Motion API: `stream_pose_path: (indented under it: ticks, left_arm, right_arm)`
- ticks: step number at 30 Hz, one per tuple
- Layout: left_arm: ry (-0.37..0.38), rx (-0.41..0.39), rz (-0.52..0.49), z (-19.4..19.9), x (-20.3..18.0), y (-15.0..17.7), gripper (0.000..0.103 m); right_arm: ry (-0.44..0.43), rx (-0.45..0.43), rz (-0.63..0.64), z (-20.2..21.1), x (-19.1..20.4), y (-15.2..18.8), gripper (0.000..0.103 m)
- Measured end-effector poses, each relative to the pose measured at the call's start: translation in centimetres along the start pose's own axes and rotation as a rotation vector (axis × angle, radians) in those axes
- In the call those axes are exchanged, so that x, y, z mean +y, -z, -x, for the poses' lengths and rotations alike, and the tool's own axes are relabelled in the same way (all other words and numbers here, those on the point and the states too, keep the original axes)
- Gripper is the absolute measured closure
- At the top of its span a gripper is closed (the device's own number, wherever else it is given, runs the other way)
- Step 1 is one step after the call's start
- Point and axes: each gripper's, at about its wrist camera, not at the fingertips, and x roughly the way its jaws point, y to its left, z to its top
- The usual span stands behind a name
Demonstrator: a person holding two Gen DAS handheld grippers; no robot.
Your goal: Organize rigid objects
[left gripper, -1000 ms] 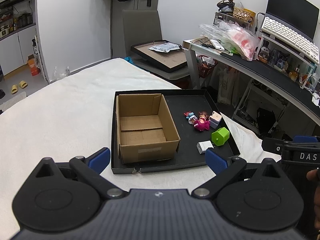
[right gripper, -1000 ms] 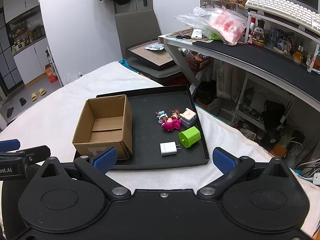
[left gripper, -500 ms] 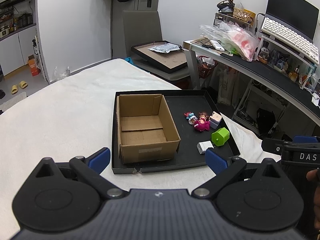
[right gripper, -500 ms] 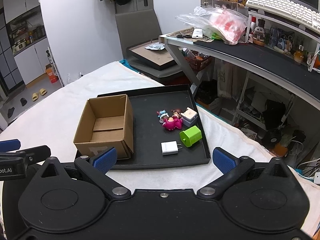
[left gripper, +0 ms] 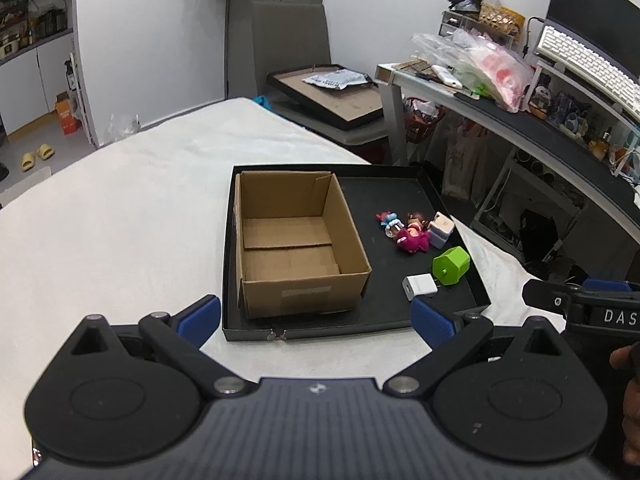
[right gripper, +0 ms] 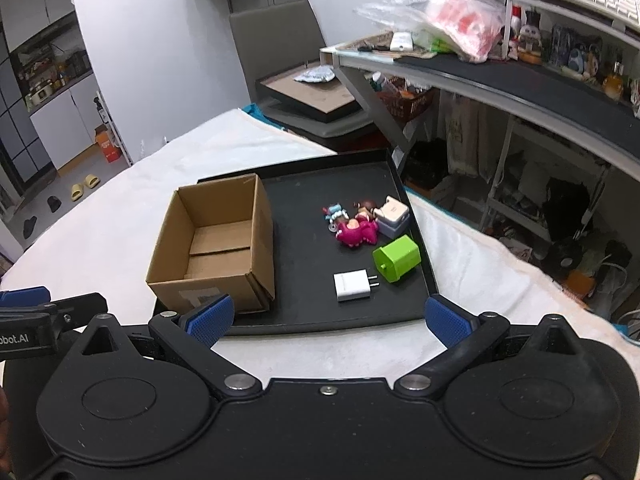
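A black tray [left gripper: 356, 322] [right gripper: 304, 322] lies on the white-covered table. Its left half holds an empty open cardboard box [left gripper: 296, 240] [right gripper: 216, 240]. On its right half lie a white charger [left gripper: 419, 286] [right gripper: 352, 286], a green cube plug [left gripper: 451, 266] [right gripper: 397, 259], a pink toy [left gripper: 412, 240] [right gripper: 356, 232], a small blue-and-pink figure [left gripper: 387, 219] [right gripper: 334, 213] and a pale lilac block [left gripper: 440, 229] [right gripper: 394, 216]. My left gripper [left gripper: 316, 314] hangs open just short of the tray's near edge. My right gripper [right gripper: 328, 320] is open too, over the tray's near rim, holding nothing.
A grey desk [right gripper: 500, 92] crowded with bags, a keyboard and trinkets runs along the right. Behind the table a chair carries a framed board [left gripper: 332, 96]. The white cloth [left gripper: 120, 220] stretches wide to the left of the tray.
The right gripper has moved forward toward the tray, so the objects look larger. The left gripper has barely shifted.
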Motion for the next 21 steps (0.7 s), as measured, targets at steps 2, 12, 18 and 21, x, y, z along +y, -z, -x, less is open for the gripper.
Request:
stream_pose_path:
  ticks: [2, 12, 18, 21]
  left_arm:
    - [0.001, 0.010, 0.007, -0.6, 0.3, -0.2, 0.003]
    - [0.002, 0.065, 0.055, -4.2, 2.5, -1.3, 0.003]
    - [-0.020, 0.082, 0.115, -6.3, 4.2, -2.0, 0.003]
    - [-0.040, 0.076, 0.132, -7.1, 4.8, -2.0, 0.005]
  right_arm:
    - [-0.014, 0.012, -0.017, -0.6, -0.2, -0.1, 0.000]
    - [-0.081, 0.009, -0.044, -4.2, -0.4, -1.4, 0.000]
    - [-0.062, 0.015, -0.106, -6.6, -1.3, -1.8, 0.001]
    - [-0.069, 0.032, -0.141, -7.9, -1.9, -1.9, 0.001]
